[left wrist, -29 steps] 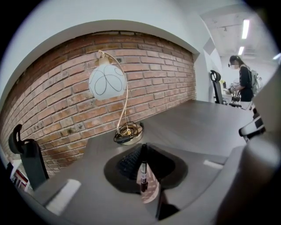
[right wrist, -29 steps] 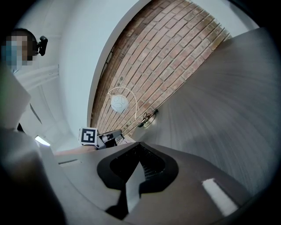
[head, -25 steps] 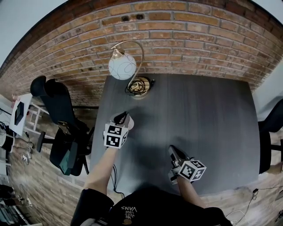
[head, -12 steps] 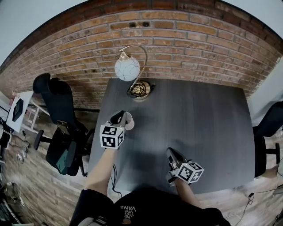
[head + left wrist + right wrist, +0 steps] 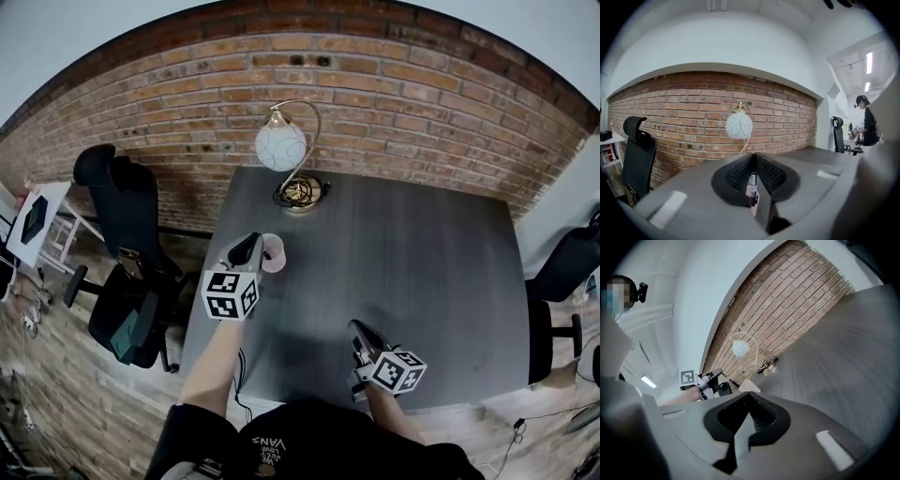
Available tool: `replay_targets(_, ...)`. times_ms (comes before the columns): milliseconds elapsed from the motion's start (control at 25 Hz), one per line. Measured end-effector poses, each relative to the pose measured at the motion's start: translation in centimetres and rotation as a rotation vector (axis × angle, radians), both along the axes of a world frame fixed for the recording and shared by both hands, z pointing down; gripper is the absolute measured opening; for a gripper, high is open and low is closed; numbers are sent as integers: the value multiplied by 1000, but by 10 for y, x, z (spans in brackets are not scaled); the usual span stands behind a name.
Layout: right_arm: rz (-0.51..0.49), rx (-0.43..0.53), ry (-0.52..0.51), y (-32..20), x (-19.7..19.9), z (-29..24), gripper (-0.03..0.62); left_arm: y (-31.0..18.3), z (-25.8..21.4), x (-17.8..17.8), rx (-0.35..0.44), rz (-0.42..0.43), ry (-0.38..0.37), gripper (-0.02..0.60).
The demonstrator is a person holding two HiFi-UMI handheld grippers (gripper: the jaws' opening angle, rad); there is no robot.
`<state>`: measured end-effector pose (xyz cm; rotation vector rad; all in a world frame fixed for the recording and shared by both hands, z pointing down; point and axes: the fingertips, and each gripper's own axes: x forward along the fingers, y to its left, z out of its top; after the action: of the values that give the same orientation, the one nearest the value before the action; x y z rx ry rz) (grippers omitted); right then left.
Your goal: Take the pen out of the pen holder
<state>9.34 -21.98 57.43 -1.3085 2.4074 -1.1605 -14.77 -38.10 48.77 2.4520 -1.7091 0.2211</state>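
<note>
Left fingers (image 5: 737,174) clamp pen (image 5: 753,180), holder (image 5: 275,253) partly hidden

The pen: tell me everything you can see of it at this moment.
The pen is slim and dark with a white label band, plastic by its look. It stands roughly upright, clamped in the jaws of the left gripper, above the pink pen holder. Whether its tip has cleared the holder is unclear.
</note>
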Motion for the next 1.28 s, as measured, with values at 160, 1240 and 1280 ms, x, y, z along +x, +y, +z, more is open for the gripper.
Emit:
replay_targets(160, -5, 5, 6, 9, -8, -4, 0, 15, -11, -8, 23, -7, 50, 81)
replay_targets(1240, 4, 28, 39, 108, -54, -11, 0, 180, 15, -48, -13, -10, 251, 81)
replay_targets(1280, 6, 32, 41, 111, -55, -11, 0, 186, 15, -50, -14, -10, 255, 81)
